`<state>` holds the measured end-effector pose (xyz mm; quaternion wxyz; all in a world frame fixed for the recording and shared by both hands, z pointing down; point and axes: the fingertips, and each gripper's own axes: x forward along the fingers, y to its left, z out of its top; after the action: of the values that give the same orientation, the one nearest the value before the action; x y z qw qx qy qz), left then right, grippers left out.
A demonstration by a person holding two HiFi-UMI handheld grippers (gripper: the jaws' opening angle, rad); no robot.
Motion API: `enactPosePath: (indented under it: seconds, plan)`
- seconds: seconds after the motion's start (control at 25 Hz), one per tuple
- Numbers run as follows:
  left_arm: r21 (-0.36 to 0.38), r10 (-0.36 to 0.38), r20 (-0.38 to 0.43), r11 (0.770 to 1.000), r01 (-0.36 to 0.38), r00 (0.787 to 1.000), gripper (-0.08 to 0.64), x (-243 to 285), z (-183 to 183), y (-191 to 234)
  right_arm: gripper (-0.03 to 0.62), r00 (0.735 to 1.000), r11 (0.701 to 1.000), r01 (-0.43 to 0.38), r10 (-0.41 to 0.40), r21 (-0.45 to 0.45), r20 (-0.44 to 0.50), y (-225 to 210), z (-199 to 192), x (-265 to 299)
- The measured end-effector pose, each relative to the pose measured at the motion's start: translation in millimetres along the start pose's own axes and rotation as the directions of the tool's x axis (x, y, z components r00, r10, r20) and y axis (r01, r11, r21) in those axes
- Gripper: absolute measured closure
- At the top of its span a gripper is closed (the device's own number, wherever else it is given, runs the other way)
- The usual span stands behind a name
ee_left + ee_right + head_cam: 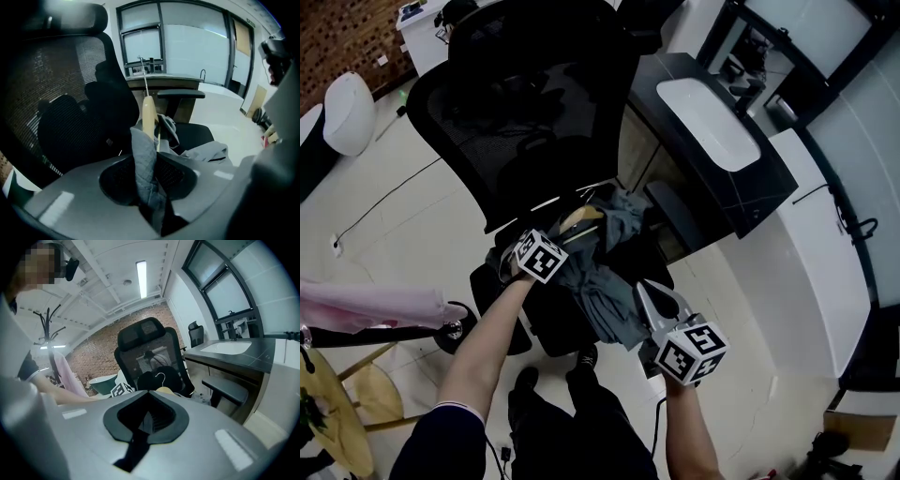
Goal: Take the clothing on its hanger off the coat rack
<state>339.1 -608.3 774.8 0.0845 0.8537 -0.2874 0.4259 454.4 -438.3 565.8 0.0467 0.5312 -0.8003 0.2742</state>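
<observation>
- Pinching a fold of the grey garment (pixel 140 150) is my left gripper (pixel 144 161). The quilted cloth fills the gap between its jaws, which close on it from both sides.
- My right gripper (pixel 147 393) has its jaws pressed together on nothing. In the head view it sits at the near edge of the garment, but I cannot tell whether it touches the cloth.
- The cloth is soft and limp, and it bunches where I nip it. I judge it light and not fragile, but likely to slide off the hanger if I pull on fabric alone.
- Just past my left fingertips the wooden hanger (pixel 148 115) rises out of the fold, with its wire hook (pixel 142 70) pointing up. That is the stiff part, smooth and probably a little slippery. The better hold, I think, is on the wood near the neck, with some cloth trapped under the pads for friction.
- Beyond that, the garment lies draped over the seat (pixel 197 133) of the black office chair (pixel 534 103). One loose end trails toward the armrest (pixel 180 93).
- Farthest off, the coat rack (pixel 47 322) stands well apart from the chair with a pink garment (pixel 63 373) hanging on it. My grey one is already off the rack, so I judge the lifting-off done and only the setting-down left.
</observation>
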Motion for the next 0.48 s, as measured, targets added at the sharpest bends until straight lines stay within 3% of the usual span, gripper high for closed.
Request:
enactPosePath:
  seconds: [0.24, 0.48]
  plan:
    - [-0.042, 0.092, 0.03, 0.995, -0.091, 0.995, 0.371, -12, 3, 14, 0.591, 1.0, 1.0, -0.023, 0.023, -0.011, 0.006, -2, 8, 2]
    - [-0.085, 0.141, 0.072, 0.987, -0.135, 0.987, 0.37, -55, 16, 27, 0.591, 0.996, 0.996, -0.085, 0.086, -0.032, 0.021, 11, 25, 9]
